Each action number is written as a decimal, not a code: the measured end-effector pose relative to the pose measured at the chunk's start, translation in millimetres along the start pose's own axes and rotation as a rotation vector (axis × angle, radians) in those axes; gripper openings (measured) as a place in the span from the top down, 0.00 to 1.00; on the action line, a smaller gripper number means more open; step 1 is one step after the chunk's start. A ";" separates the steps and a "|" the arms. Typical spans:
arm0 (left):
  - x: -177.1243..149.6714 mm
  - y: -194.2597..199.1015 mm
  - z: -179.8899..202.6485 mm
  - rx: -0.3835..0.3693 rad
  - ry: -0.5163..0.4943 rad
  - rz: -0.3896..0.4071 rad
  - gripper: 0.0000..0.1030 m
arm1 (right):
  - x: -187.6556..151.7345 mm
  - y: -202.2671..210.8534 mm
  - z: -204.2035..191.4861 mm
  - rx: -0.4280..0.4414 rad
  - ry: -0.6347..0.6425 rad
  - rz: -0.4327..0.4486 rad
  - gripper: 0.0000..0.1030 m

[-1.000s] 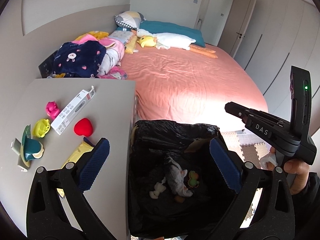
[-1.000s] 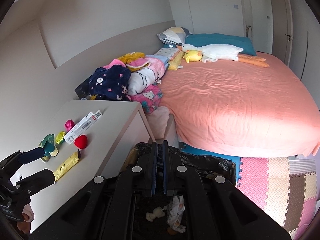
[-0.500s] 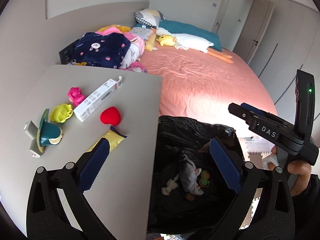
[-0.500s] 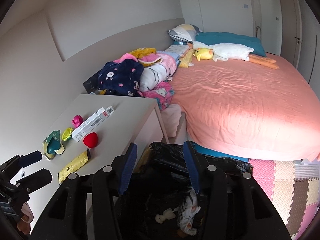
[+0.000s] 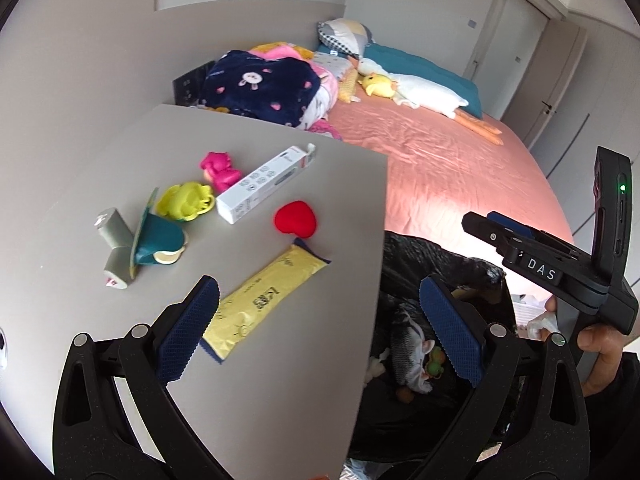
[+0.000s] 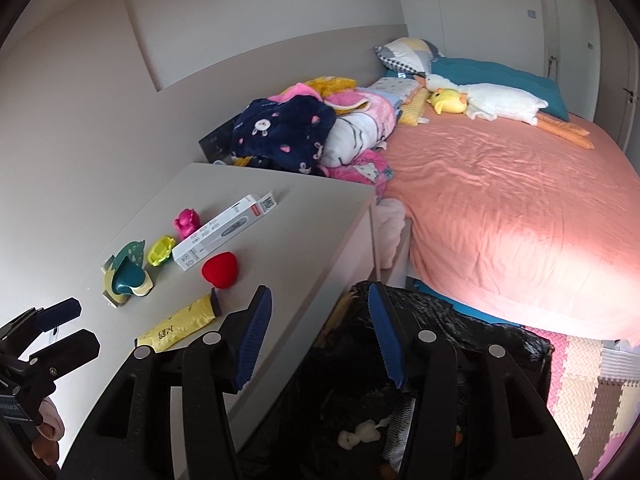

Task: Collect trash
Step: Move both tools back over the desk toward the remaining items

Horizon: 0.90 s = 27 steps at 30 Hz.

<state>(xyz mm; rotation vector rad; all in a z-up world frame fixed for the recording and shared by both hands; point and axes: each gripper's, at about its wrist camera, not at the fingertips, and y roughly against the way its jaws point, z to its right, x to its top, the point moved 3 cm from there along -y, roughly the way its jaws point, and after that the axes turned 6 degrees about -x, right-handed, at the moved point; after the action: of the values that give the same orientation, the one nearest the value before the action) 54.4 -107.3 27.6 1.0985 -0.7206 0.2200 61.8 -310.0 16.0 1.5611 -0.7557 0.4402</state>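
1. Left gripper (image 5: 316,328): jaws standing spread, gripping nothing, hovering over yellow wrapper (image 5: 264,300) lying on grey table (image 5: 280,380)
2. Right gripper (image 6: 318,340): jaws opening, nothing between them, hanging above black trash bag (image 6: 460,328) sitting beside table

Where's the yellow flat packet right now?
The yellow flat packet lies on the grey tabletop, just below the red heart-shaped toy, near the edge beside the black trash bag.

Bare tabletop (image 5: 280,360) before yellow packet (image 5: 264,300)
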 end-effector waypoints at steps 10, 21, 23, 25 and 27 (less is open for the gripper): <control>-8.5 11.5 -46.0 0.079 0.085 0.011 0.06 | 3.0 -24.2 -43.0 0.060 0.065 -0.042 0.41; -16.7 22.1 -95.5 0.155 0.179 0.034 0.06 | 5.9 -52.1 -81.5 0.094 0.114 -0.085 0.38; -17.6 22.9 -104.8 0.162 0.198 0.035 0.06 | 5.7 -57.4 -86.4 0.095 0.123 -0.094 0.38; -17.9 23.1 -112.9 0.169 0.212 0.036 0.06 | 5.4 -62.4 -90.5 0.094 0.130 -0.103 0.38; -18.1 22.9 -118.6 0.175 0.221 0.036 0.06 | 5.2 -68.1 -94.3 0.093 0.134 -0.111 0.37</control>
<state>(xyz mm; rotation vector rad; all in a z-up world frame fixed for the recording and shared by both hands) 79.2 9.6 2.4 1.2058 -0.5305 0.4346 126.6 -218.8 -16.3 1.6341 -0.5493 0.4985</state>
